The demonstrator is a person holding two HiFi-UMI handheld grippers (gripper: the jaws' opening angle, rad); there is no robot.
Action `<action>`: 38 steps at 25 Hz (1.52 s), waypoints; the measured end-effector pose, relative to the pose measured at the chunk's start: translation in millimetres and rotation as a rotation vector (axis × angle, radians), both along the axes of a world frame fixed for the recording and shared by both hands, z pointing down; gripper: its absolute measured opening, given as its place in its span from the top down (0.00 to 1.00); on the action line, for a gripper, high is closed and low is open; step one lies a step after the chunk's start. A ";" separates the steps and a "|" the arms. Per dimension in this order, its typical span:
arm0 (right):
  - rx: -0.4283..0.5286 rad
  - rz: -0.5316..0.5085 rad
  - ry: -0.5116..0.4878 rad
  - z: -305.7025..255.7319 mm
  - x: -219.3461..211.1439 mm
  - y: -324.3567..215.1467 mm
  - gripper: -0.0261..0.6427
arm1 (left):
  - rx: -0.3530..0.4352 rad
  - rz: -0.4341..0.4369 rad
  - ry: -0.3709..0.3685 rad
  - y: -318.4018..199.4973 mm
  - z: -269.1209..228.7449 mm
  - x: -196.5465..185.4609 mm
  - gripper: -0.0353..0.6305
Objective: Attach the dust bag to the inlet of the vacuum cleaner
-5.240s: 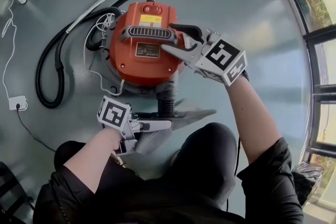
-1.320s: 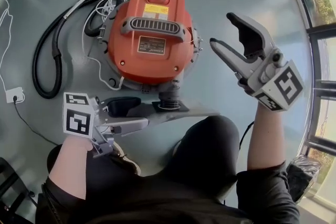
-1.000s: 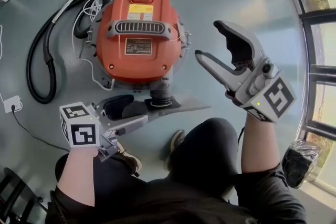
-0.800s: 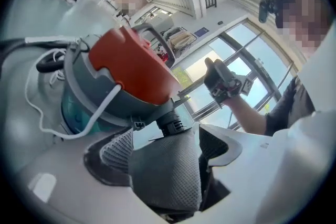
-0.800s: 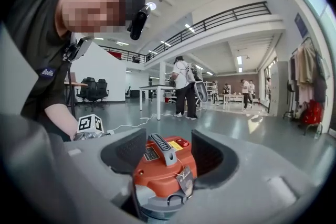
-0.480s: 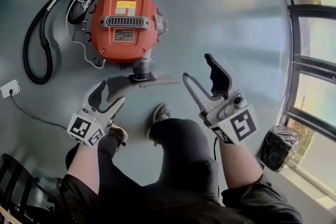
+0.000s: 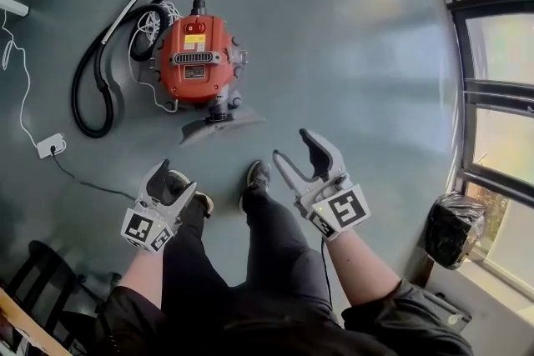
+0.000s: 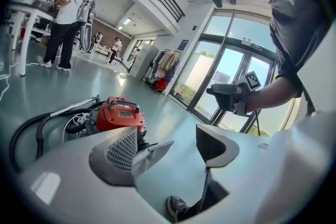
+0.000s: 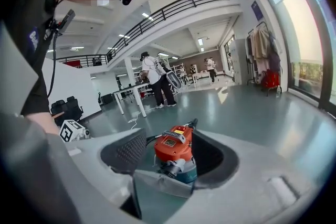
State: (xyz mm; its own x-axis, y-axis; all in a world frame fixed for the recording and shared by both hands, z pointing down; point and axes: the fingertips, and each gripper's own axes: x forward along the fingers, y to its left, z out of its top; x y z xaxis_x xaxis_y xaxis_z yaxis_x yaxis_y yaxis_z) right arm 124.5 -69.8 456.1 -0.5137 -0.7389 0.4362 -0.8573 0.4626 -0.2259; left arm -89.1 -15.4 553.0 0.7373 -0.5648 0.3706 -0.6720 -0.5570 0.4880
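left gripper: fingers wide apart, just closed in slightly, nothing between them. right gripper: fingers wide apart, empty. Both mid-frame, well clear of vacuum cleaner at upper left. dust bag lies flat on floor at its inlet.

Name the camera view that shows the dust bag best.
The right gripper view: the grey dust bag lies large and centred at the orange vacuum cleaner's inlet. The head view shows the whole dust bag, but small. The left gripper view shows only part of the dust bag, the rest hidden.
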 end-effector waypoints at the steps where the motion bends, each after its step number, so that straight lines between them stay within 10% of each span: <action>1: 0.001 -0.001 -0.008 -9.3 -1.0 6.6 0.57 | 0.000 0.014 -0.004 7.0 -14.1 -0.1 0.39; 14: -0.002 -0.063 -0.156 -120.0 -17.6 74.4 0.57 | 0.082 0.080 -0.045 44.8 -182.2 29.9 0.39; 25: 0.071 -0.244 -0.169 -202.7 -12.8 100.1 0.57 | 0.237 -0.035 -0.099 66.2 -289.8 26.8 0.40; 38: 0.200 -0.213 -0.098 -285.8 -65.3 144.3 0.57 | 0.352 0.059 -0.004 100.6 -379.0 1.0 0.46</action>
